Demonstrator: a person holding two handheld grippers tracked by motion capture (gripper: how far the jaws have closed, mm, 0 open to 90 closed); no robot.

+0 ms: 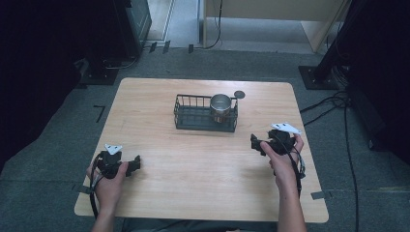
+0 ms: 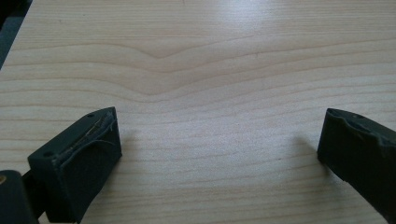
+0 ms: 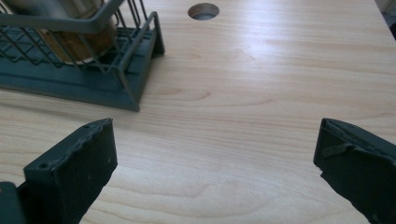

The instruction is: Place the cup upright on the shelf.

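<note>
A dark wire basket (image 1: pixel 193 117) stands at the middle of the wooden table (image 1: pixel 193 164), toward the far side. A metal cup (image 1: pixel 220 106) sits upright in its right end. In the right gripper view the basket (image 3: pixel 93 74) fills the upper left, with the cup (image 3: pixel 70 32) behind its wires. My left gripper (image 1: pixel 137 164) rests low at the near left, open, with bare wood between its jaws (image 2: pixel 219 140). My right gripper (image 1: pixel 255 143) is held at the near right, open and empty (image 3: pixel 215 154), its jaws pointing toward the basket's right corner.
A round cable hole (image 1: pixel 239 94) lies in the tabletop just behind the basket's right end, and it shows again in the right gripper view (image 3: pixel 203 10). Grey carpet, cables (image 1: pixel 333 104) and stand bases surround the table. Bare wood stretches between the two grippers.
</note>
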